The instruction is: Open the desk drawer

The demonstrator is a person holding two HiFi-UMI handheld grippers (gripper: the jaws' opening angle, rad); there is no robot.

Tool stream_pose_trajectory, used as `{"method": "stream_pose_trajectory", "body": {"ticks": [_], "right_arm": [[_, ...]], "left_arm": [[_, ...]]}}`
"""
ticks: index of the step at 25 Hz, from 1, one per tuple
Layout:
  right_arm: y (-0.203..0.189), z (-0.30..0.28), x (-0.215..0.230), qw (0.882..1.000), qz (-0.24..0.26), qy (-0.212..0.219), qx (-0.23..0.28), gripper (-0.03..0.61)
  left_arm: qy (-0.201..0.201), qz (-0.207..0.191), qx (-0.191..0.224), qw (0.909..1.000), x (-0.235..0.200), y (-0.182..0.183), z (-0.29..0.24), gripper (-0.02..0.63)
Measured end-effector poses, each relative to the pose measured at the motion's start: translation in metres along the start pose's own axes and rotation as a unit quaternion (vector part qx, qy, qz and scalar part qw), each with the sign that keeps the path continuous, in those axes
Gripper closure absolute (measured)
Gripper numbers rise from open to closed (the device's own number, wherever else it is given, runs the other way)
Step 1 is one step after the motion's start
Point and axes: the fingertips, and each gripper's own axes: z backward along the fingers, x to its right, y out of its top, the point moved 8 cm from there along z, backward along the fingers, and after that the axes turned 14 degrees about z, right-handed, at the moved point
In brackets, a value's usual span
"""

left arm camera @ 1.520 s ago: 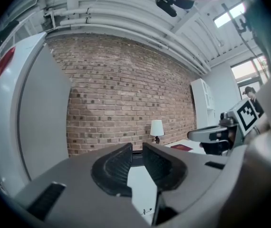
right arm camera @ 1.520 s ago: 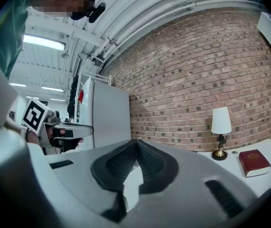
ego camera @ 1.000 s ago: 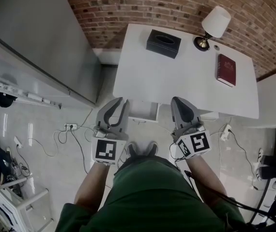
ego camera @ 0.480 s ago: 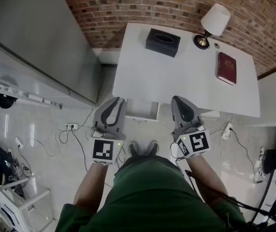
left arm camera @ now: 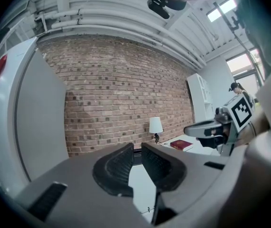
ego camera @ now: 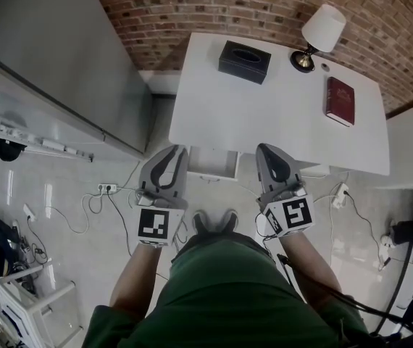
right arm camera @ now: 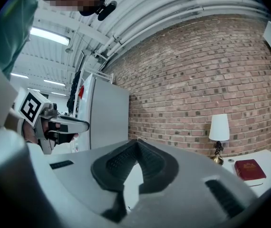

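The desk drawer (ego camera: 212,165) juts out from under the white counter's (ego camera: 264,118) near edge, between the left gripper (ego camera: 180,151), whose jaws have just been closing to a narrow, empty gap, and the right gripper (ego camera: 264,149), jaws together on nothing.

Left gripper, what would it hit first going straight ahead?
Probably the near left edge of the white desk; depth is unclear. The left gripper has just been closing its jaws, nothing between them.
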Motion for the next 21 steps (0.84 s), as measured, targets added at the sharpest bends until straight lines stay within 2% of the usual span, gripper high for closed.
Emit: {"method": "stream_pose_trajectory", "body": {"ticks": [8,13,16,21], "right_arm": [[-0.0026,0.0024,-0.0022,1.0,-0.001,0.0,-0.001,0.578],[-0.0036,0.0047,-0.0037,1.0,-0.002,0.0,-0.003,0.578],[-0.0048,0.0043,-0.0048,1.0,-0.003,0.0,-0.003,0.578],[-0.005,0.0029,-0.005,1.0,-0.003,-0.001,-0.005,0.578]], "left_arm": [[0.003,0.001,-0.002,1.0,0.0,-0.0035,0.0029,0.566],[0.003,-0.015,0.027,0.9995,-0.0036,-0.0101,0.005,0.566],[0.005,0.003,0.0,1.0,-0.0017,-0.0075,0.0064,0.566],[0.005,0.007,-0.003,1.0,-0.0034,-0.0074,0.006,0.566]]}}
